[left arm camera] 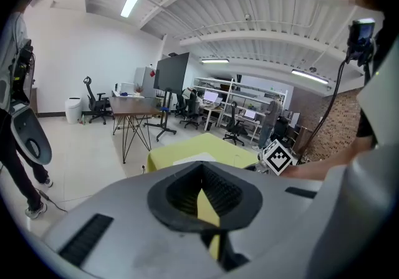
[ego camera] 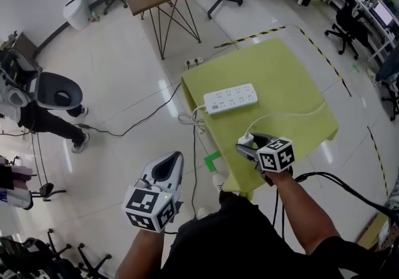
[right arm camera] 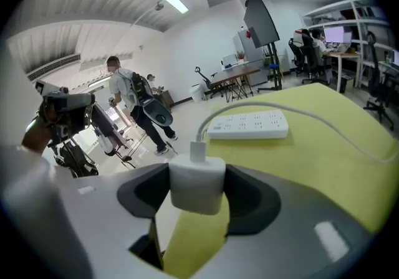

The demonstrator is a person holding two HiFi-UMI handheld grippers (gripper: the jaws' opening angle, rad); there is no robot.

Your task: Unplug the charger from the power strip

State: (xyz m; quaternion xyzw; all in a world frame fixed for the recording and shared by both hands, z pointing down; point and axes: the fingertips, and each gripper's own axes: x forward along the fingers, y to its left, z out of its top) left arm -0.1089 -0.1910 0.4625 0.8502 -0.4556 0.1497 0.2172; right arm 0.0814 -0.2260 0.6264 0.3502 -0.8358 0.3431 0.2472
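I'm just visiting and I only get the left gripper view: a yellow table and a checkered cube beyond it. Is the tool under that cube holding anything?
Observer: Yes. The right gripper is closed on a white charger, with its fingers pressing on both sides.
Operator: Is the charger plugged into anything?
Observer: No. The power strip lies farther back on the table, apart from the charger.
Operator: Does a wire come off the charger?
Observer: Yes. A white cable is plugged into its top and curves away across the table.
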